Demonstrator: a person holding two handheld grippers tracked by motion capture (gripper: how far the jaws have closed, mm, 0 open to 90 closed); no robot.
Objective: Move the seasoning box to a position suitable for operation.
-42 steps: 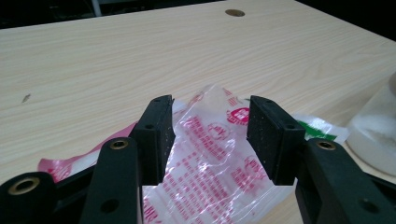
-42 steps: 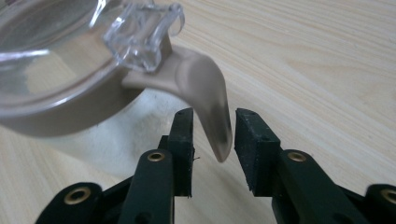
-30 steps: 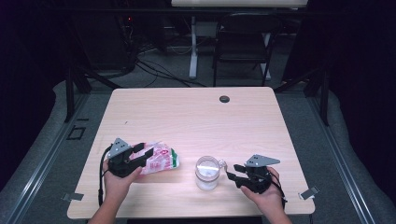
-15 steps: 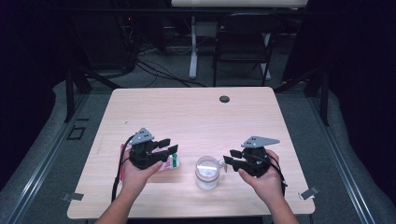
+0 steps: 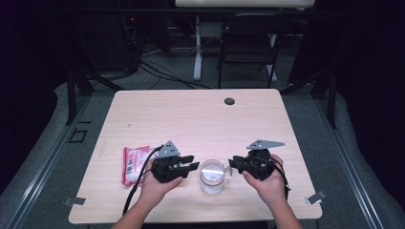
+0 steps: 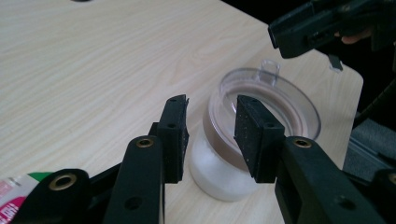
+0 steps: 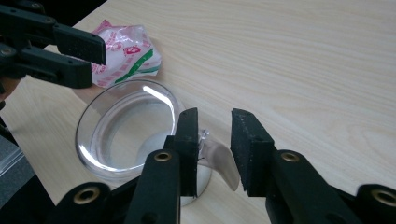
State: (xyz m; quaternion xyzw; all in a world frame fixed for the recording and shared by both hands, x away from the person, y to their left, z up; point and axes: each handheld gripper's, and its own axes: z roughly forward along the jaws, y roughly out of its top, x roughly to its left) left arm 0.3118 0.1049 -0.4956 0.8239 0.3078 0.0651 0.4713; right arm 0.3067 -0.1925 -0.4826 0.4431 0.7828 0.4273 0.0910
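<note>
The packet [image 5: 133, 163] lay on the desk [image 5: 200, 119], left of the cup [image 5: 211, 175], no longer under the left gripper [image 5: 190, 165]. A second earlier that gripper sat over the packet; it had since crossed toward the cup and let the packet go. Its jaws had just been closing and stood part open, one pad [image 6: 174, 135] outside the cup's wall and the other inside the rim, touching neither as far as the left gripper view showed.

The cup stood where it had been, near the desk's front edge, something white in its bottom. Right of it, the right gripper [image 5: 234, 163] had moved in on the handle [image 7: 218, 161]. Its jaws had just been closing too, with the handle between them but a gap on one side.

Probably both grippers were about to take the cup, with neither grip firm yet.
</note>
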